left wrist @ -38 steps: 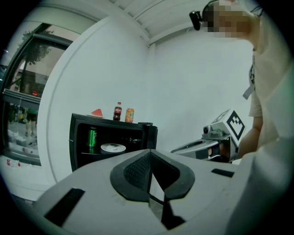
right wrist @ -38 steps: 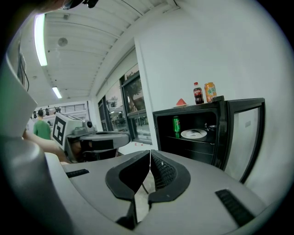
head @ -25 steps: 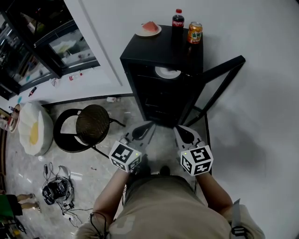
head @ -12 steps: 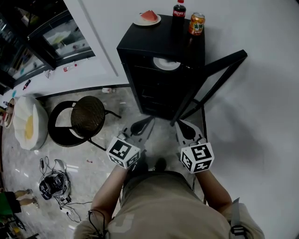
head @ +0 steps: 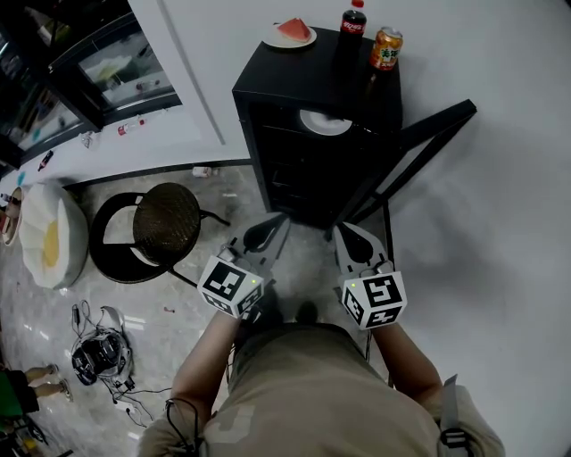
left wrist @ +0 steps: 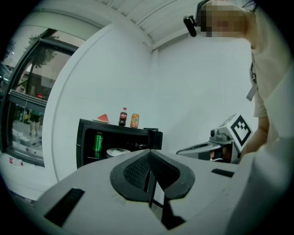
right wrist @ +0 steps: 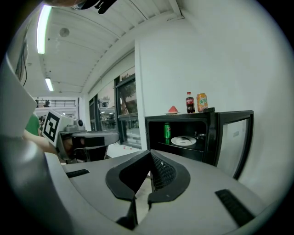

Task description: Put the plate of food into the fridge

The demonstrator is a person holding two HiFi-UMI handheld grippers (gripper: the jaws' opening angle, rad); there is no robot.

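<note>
Fridge (head: pixel 312 85): small, black, door (head: pixel 419 147) swung open on its right side.
Inside, upper shelf: green can (right wrist: pixel 167 132) standing upright, with a white plate (head: pixel 325 122) just beside it. Cannot tell whether anything lies on that plate.
Fridge top: plate of food (head: pixel 287 37) at the far left corner, carrying one red wedge-shaped slice. Cola bottle (head: pixel 353 20) and orange can (head: pixel 386 48) stand upright near each other toward the right.
Left tool (head: pixel 284 220) and right tool (head: pixel 340 228): both held low in front of the fridge, well apart from the plate of food. Jaws of each are closed tip to tip with nothing between them.
Round chair (head: pixel 165 228) stands on the floor to the left.
</note>
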